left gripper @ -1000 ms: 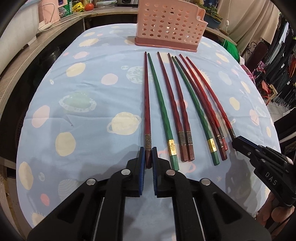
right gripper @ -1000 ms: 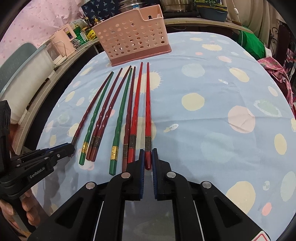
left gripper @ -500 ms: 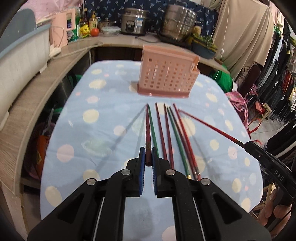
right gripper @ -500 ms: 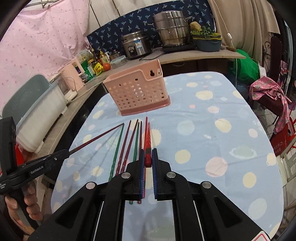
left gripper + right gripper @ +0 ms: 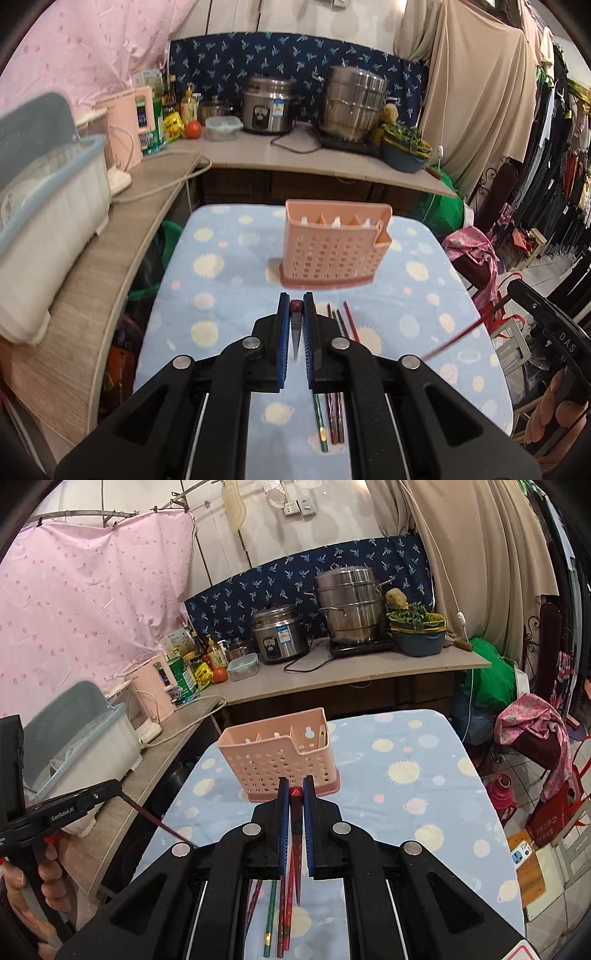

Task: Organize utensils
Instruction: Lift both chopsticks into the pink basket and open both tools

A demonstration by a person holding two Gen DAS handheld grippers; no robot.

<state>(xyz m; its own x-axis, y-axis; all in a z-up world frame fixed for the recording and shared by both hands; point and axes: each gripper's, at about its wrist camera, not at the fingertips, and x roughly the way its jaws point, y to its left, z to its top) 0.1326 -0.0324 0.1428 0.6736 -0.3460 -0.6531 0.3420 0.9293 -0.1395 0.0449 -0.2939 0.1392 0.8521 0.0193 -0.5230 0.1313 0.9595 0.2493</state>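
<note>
My left gripper (image 5: pixel 296 308) is shut on a dark red chopstick (image 5: pixel 296 332), held above the table with its tip hanging down. My right gripper (image 5: pixel 295 794) is shut on a bright red chopstick (image 5: pixel 294 849), also lifted, tip down. The pink perforated utensil basket (image 5: pixel 332 251) stands upright at the far end of the table, ahead of both grippers; it also shows in the right wrist view (image 5: pixel 277 757). Several red and green chopsticks (image 5: pixel 330 424) lie on the tablecloth below, also seen in the right wrist view (image 5: pixel 277 915). The right gripper and its chopstick (image 5: pixel 458 338) show at the right edge.
The table has a light blue planet-print cloth (image 5: pixel 221 288). A wooden counter (image 5: pixel 110 266) runs along the left with a dish rack (image 5: pixel 48 206). The back counter holds a rice cooker (image 5: pixel 266 107), a steamer pot (image 5: pixel 351 103) and bottles. Clothes and bags stand to the right.
Both grippers have lifted their chopsticks off the table and risen high. The chopsticks swung from lying flat to hanging tip down. The view now looks over the basket.
</note>
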